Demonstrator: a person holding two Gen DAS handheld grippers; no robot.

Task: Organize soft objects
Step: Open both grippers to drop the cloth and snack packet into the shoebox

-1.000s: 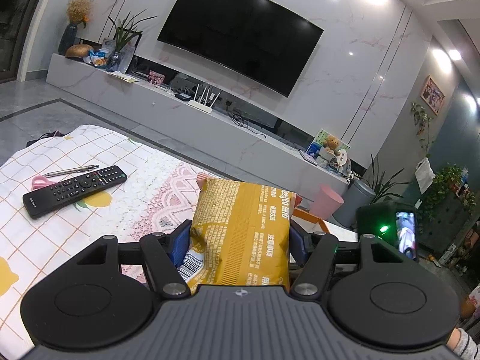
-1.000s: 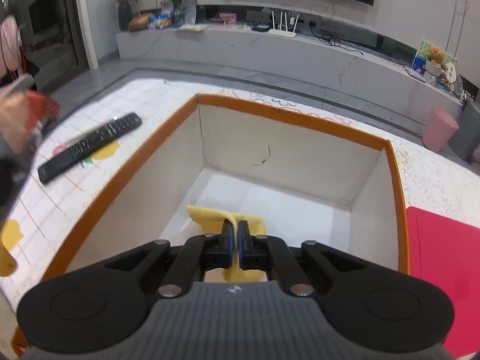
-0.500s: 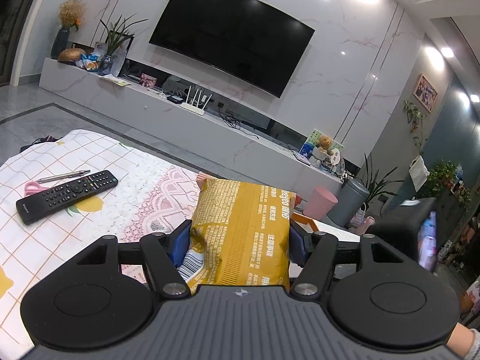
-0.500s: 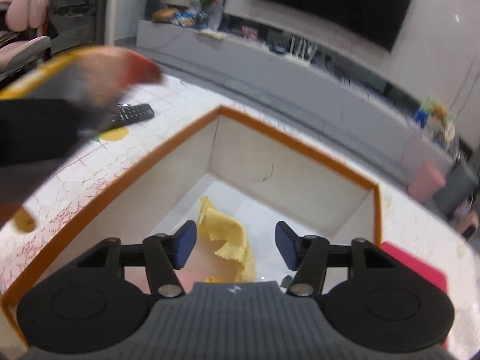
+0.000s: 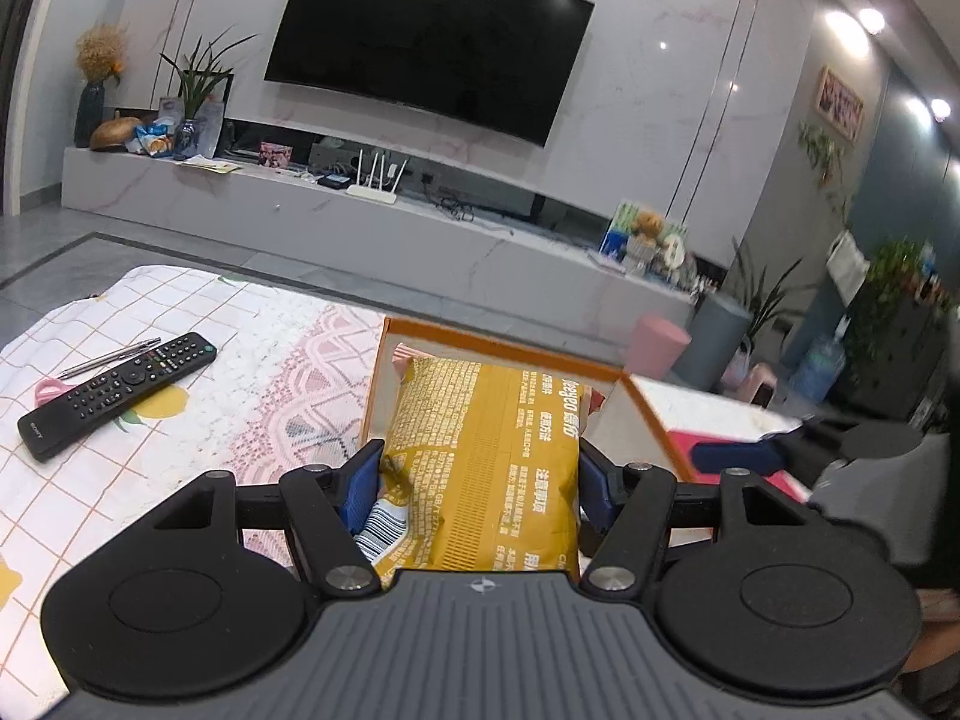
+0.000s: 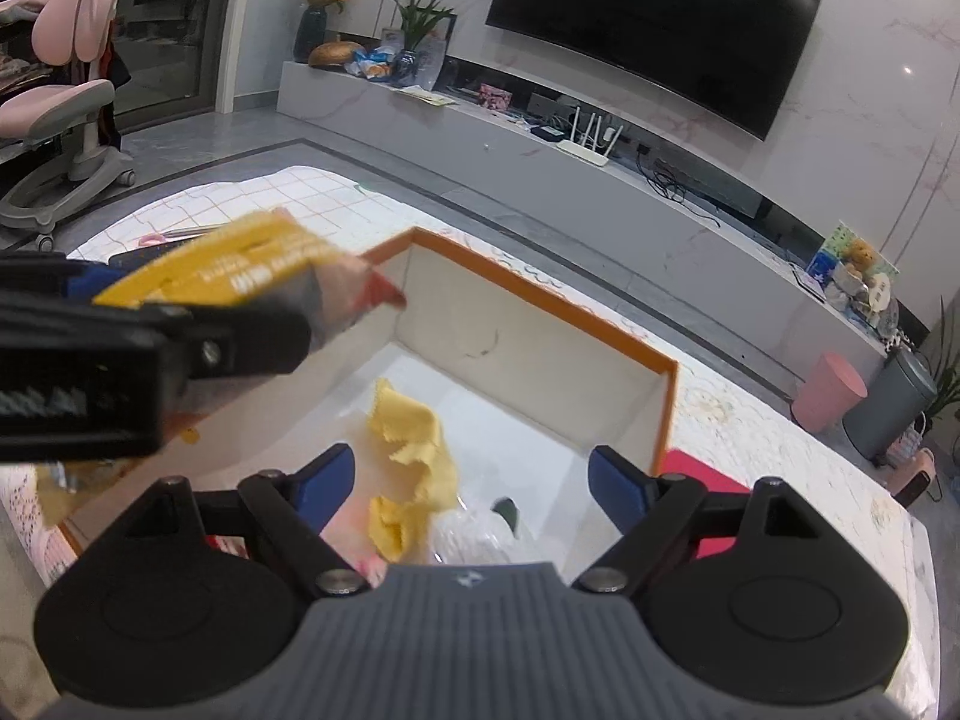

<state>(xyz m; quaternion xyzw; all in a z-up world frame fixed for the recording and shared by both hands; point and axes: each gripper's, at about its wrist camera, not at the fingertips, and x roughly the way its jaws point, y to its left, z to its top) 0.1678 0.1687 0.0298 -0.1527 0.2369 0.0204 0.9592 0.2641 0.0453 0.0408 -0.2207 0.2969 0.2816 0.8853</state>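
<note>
1. Left gripper (image 5: 480,468): clenched on a puffy yellow foil snack bag (image 5: 486,456) printed with white text, blue pads pressed into both its sides. Held in the air at the near-left rim of the box; nose of the bag just over the orange edge in the right wrist view.
2. Right gripper (image 6: 471,477): jaws opening, nothing between the pads. Poised above the near half of the box interior.
3. Orange-rimmed white cardboard box (image 6: 666,414): placed on the patterned white-and-pink tablecloth (image 5: 258,396). Contents noted: a crumpled yellow cloth (image 6: 414,444) on the white floor, directly below the right gripper, plus a clear plastic-wrapped item (image 6: 474,534) at the near edge, only partly seen.
4. Flat red sheet (image 6: 702,474): located to the right of the box, touching or just beside its wall; exact contact not determinable.
5. Black remote control (image 5: 117,393): lying far left on the tablecloth, well apart from the box, beside a pen and a pink object.
6. Step judged in hand: transfer of the snack bag into the box.
7. Risks judged:
   - Collision between the two grippers, caused by both crowding the same opening.
   - Bag released too early and caught on the rim or dropped outside, caused by its nose barely past the left wall.
   - Bag crushed or burst, caused by excess squeeze on an air-filled pack.
</note>
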